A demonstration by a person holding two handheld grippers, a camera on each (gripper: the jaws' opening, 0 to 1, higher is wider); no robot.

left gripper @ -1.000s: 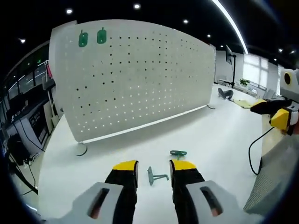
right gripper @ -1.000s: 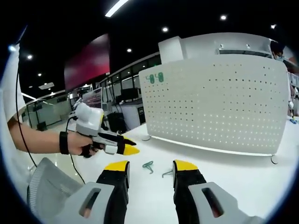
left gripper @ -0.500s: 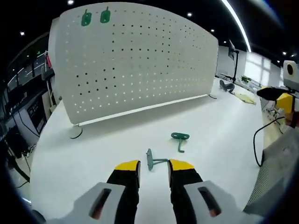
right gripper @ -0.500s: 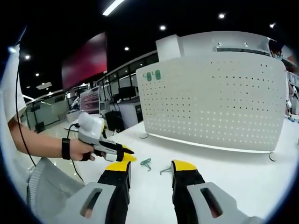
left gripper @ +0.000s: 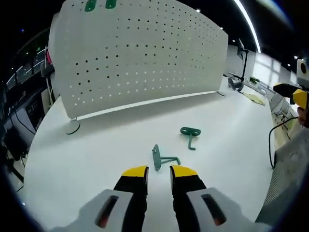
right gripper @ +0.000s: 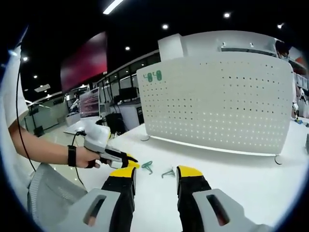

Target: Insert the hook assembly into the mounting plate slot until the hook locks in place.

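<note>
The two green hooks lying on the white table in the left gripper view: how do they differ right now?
The nearer green hook lies just ahead of the left gripper, in line with its jaws; the farther green hook lies off to the right. The nearer one's flat plate stands on edge, while the farther one's plate lies flat on the white table. Both are loose and ungripped.

Your left gripper (left gripper: 159,170) and right gripper (right gripper: 153,170) match — black jaws, yellow tips, grey housings; black wristband (right gripper: 72,155), white sleeve (right gripper: 9,87) worn.
</note>
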